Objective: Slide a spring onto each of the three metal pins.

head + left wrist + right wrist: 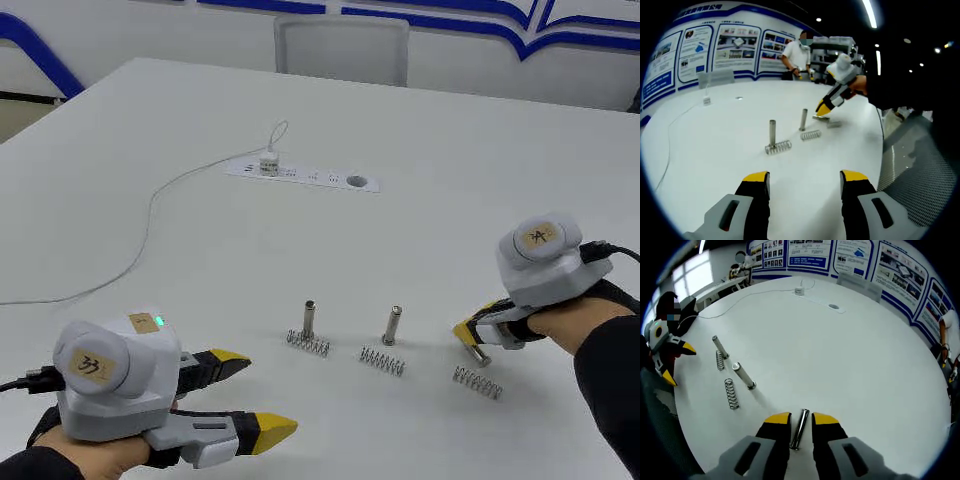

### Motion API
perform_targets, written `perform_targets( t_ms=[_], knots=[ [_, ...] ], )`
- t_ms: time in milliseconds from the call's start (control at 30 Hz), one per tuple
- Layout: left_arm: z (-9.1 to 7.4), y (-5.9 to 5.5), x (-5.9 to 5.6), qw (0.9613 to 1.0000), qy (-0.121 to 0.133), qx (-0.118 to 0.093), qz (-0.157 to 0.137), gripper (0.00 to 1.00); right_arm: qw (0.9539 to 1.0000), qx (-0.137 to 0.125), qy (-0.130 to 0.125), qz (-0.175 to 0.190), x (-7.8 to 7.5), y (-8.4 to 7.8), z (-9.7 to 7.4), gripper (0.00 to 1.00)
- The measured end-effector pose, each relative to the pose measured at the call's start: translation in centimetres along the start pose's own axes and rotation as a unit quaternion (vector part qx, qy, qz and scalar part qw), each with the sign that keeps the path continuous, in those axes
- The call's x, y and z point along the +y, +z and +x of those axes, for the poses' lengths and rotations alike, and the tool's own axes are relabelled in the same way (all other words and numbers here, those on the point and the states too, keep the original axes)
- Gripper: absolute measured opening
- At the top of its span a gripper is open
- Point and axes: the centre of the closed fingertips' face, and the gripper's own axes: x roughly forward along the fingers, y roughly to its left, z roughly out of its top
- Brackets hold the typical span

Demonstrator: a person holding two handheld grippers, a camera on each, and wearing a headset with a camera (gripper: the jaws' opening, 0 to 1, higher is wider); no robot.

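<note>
your left gripper (255, 393) nearest you, jaws wide apart, nothing between. three springs flat on white table (200, 230): left spring (308, 344) at foot of left pin (309, 320), middle spring (382, 361) just in front of middle pin (392, 325), right spring (477, 382) lying alone. both pins upright. your right gripper (470, 336) clamped narrow on third pin (800, 429), pin tilted, near right spring, apart from it. farther back: power strip (300, 174), then chair (342, 48).
</note>
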Motion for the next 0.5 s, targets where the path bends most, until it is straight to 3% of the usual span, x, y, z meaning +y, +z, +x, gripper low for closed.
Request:
perform_targets(
  t_ms=[500],
  knots=[
    [0.0,-0.2,0.2,1.0000,0.003,0.001,-0.005,0.57,0.9992,0.035,0.009,0.020,-0.4,-0.8,1.2,0.13]
  ],
)
